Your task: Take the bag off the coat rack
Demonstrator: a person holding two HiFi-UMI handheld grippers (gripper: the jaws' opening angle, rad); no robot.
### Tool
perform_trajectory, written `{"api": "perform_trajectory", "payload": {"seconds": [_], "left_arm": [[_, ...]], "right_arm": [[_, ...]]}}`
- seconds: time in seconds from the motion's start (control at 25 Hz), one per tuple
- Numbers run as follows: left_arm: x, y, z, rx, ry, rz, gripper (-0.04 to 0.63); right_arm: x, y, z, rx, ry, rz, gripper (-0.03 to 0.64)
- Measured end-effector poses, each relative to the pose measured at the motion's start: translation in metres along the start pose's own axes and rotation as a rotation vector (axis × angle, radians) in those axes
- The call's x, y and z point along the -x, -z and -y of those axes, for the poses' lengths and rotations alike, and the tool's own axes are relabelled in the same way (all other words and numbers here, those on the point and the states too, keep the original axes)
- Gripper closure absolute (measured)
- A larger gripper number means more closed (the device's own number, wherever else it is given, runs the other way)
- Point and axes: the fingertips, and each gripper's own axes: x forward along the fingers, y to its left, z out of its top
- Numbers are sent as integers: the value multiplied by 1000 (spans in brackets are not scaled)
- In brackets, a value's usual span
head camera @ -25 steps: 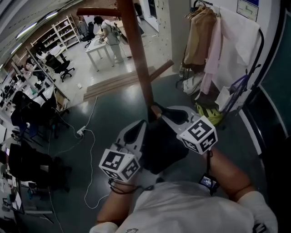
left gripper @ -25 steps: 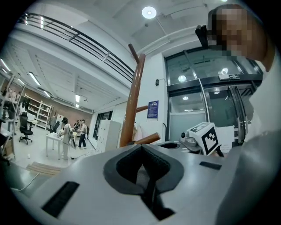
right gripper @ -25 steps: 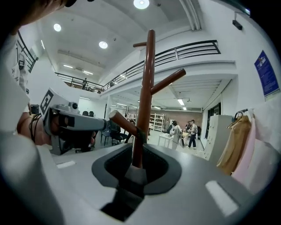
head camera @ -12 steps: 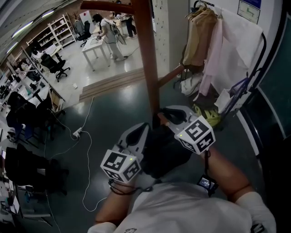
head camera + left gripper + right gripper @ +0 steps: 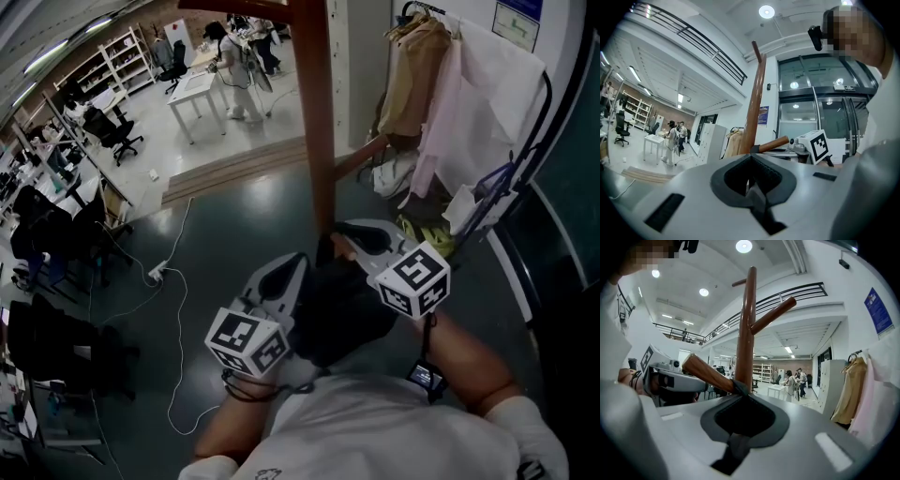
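Observation:
A brown wooden coat rack pole (image 5: 317,112) rises from the dark floor just beyond my hands. A black bag (image 5: 337,305) hangs between the two grippers at the pole's foot. My left gripper (image 5: 292,267) is shut on the bag's left side. My right gripper (image 5: 345,239) is shut on the bag's dark strap. In the right gripper view that strap (image 5: 739,388) sits where a slanted peg (image 5: 708,373) meets the pole (image 5: 745,324). In the left gripper view the pole (image 5: 752,112) and a peg (image 5: 773,144) stand right above the shut jaws.
A clothes rail with a tan coat and pale garments (image 5: 441,103) stands at the right, with a yellow-green thing (image 5: 431,234) on the floor beneath. A cable and power strip (image 5: 169,277) lie to the left. Farther off are a white table (image 5: 202,89), people, desks and chairs.
In the head view the pole has slid to the right and stands more upright. Both grippers stay shut on the bag in almost the same place.

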Motion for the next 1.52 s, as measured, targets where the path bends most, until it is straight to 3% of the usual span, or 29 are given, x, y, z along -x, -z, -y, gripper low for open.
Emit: {"api": "perform_trajectory", "payload": {"seconds": [0.36,0.84,1.52], "left_arm": [[12,-15,26,-28,-23,40,595],[27,-24,79,-84,-137,89,595],[78,37,164,-43,-258,96,595]], "right_arm": [[33,-23,-10,-41,-54,66,591],[97,-40,-29,-32,-124,125,592],[184,16,-83,-85,-191,121,594]]}}
